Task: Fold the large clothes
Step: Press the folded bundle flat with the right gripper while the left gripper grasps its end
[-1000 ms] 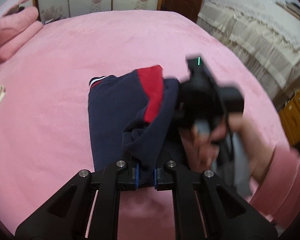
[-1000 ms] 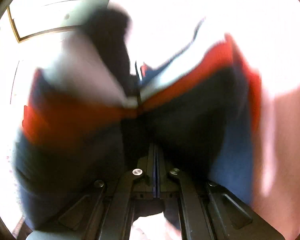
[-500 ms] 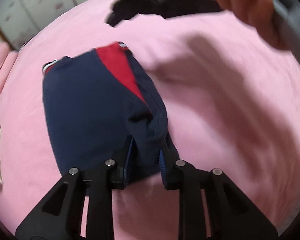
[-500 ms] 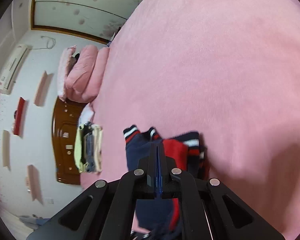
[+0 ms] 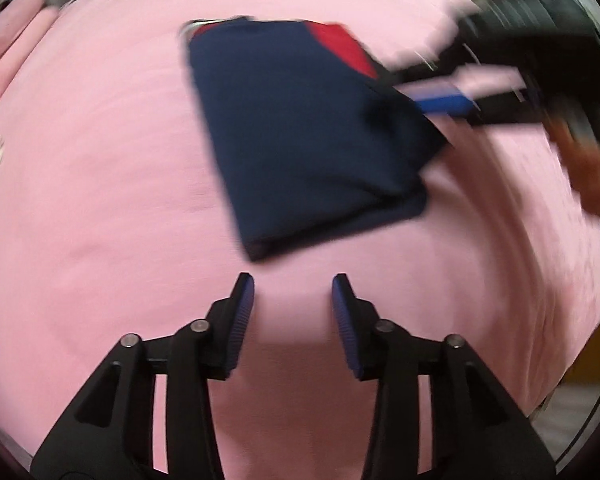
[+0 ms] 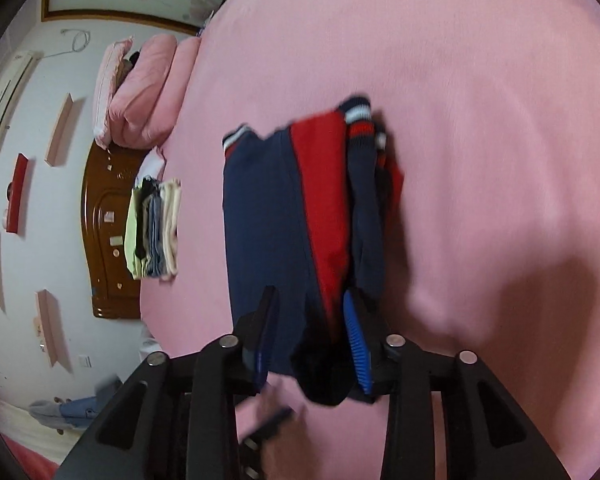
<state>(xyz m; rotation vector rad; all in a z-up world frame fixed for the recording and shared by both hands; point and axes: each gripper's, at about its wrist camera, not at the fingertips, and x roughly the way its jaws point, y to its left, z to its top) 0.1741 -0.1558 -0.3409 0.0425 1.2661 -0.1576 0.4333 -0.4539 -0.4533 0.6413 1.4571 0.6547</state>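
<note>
I am looking at a folded navy and red garment [image 5: 300, 136] lying on the pink bed [image 5: 100, 160], with both grippers spread apart.

My left gripper [image 5: 293, 308] is hovering over bare bed cover just short of the garment's near edge, its blue-padded fingers [image 5: 242, 320] parted and holding nothing. In the right wrist view, my right gripper [image 6: 310, 334] is standing with its fingers apart, straddling the garment's [image 6: 276, 216] near end, and I cannot tell whether the pads are touching the cloth. From that camera the garment is stretching toward 12 o'clock, its red panel along the right side and its striped cuffs at the far end. A stack of folded clothes [image 6: 154, 228] is sitting at 9 o'clock near the bed's edge, well apart from the garment, and pink pillows [image 6: 144, 92] are piled toward 10 o'clock.
</note>
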